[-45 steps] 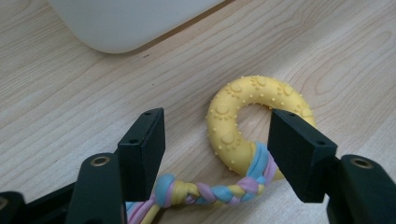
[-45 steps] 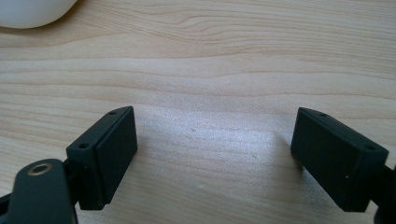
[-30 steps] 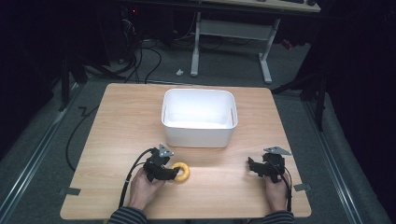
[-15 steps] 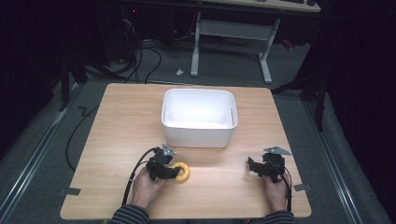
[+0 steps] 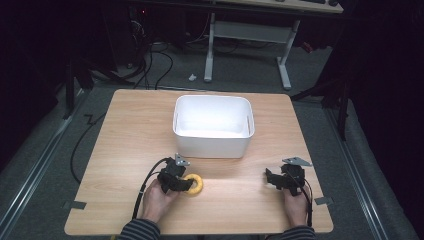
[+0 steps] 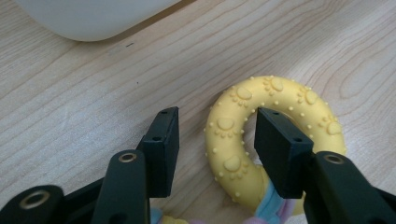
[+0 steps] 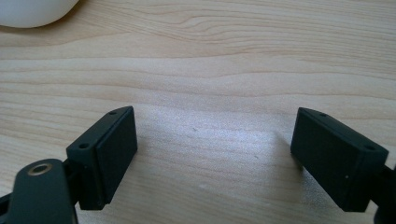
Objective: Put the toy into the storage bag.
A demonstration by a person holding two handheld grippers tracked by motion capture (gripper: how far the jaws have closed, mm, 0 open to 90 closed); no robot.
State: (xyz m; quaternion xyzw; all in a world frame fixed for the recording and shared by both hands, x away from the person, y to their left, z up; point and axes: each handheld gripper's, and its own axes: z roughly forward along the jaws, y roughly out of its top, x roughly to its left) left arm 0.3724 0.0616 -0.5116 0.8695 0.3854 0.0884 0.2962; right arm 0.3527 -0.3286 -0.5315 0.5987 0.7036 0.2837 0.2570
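Note:
A yellow rubber ring (image 5: 196, 184) with raised paw and dot marks lies on the wooden table (image 5: 135, 130) near its front edge, left of centre. In the left gripper view, pastel blue and pink strands are tied to the ring (image 6: 233, 140) at its near side. My left gripper (image 5: 185, 184) is open and straddles the ring's near-left rim (image 6: 215, 122): one jaw sits inside the hole, the other outside with a gap to the rubber. My right gripper (image 5: 270, 179) rests low at the front right, wide open (image 7: 215, 128) over bare wood.
A white rectangular bin (image 5: 212, 145) stands mid-table just behind both grippers; its rounded corner shows in the left gripper view (image 6: 93, 18) and the right gripper view (image 7: 28, 11). A black cable (image 5: 145, 187) trails from the left gripper. A desk frame (image 5: 280, 60) stands beyond the table.

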